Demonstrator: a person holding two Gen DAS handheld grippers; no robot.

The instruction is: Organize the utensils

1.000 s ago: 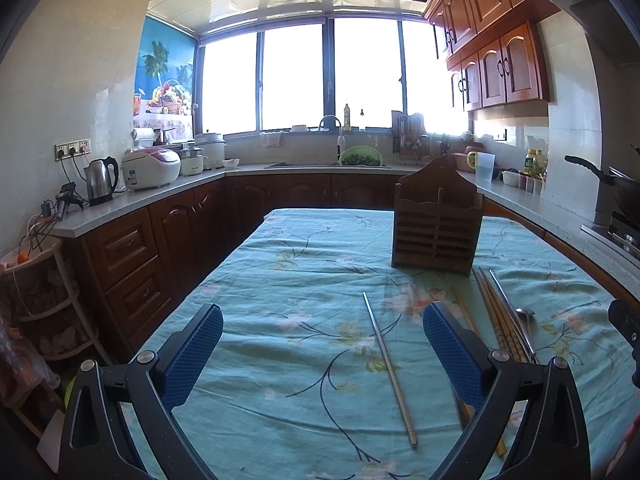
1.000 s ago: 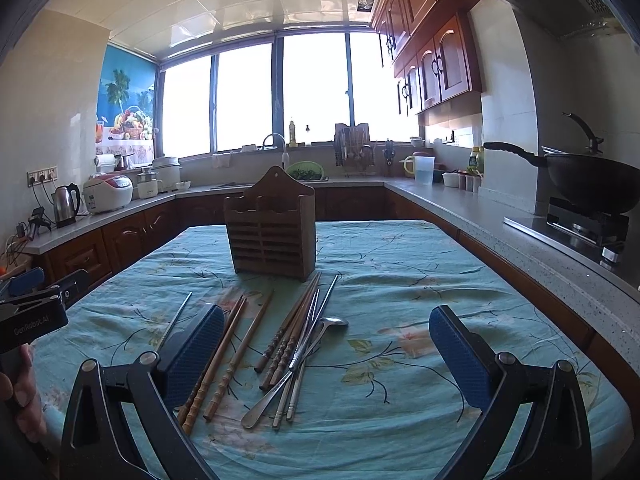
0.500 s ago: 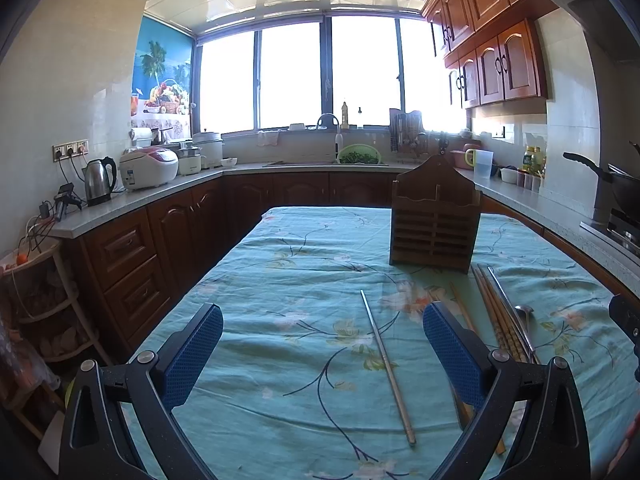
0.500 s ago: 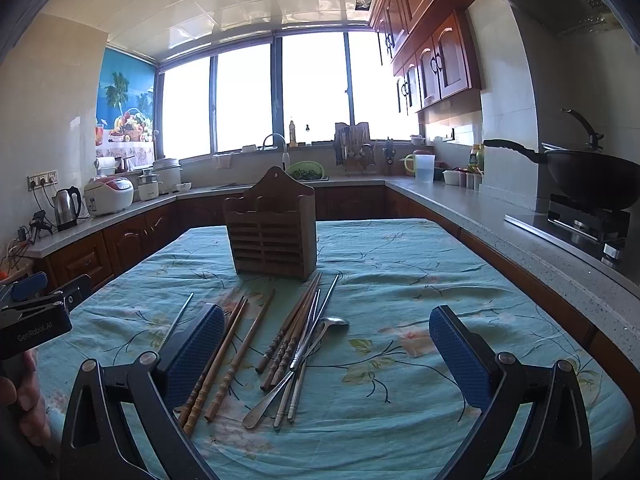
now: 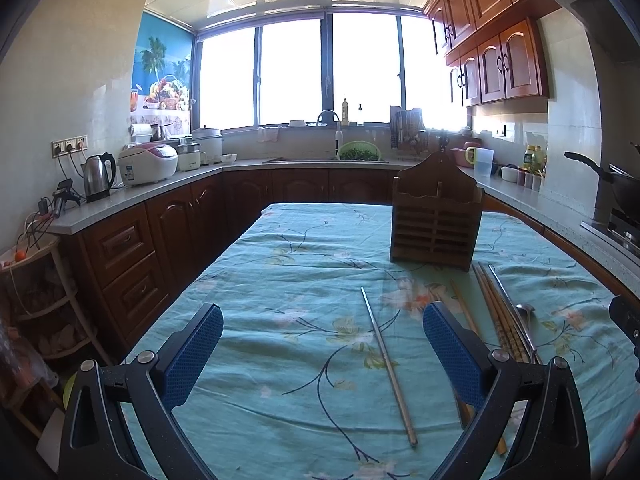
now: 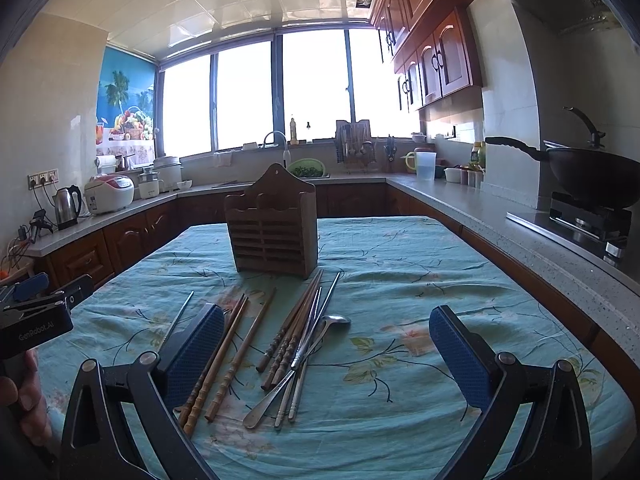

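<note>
Little has changed since the earlier frames: the left gripper (image 5: 322,348) has only shifted slightly, and the holder (image 5: 436,220) sits a touch lower in its view. Both the left and the right gripper (image 6: 326,350) hover with fingers released and empty. A steel chopstick (image 5: 388,364) lies alone on the worktop (image 5: 280,280). Wooden chopsticks (image 6: 224,360), steel ones and a spoon (image 6: 296,368) lie before the holder.
</note>
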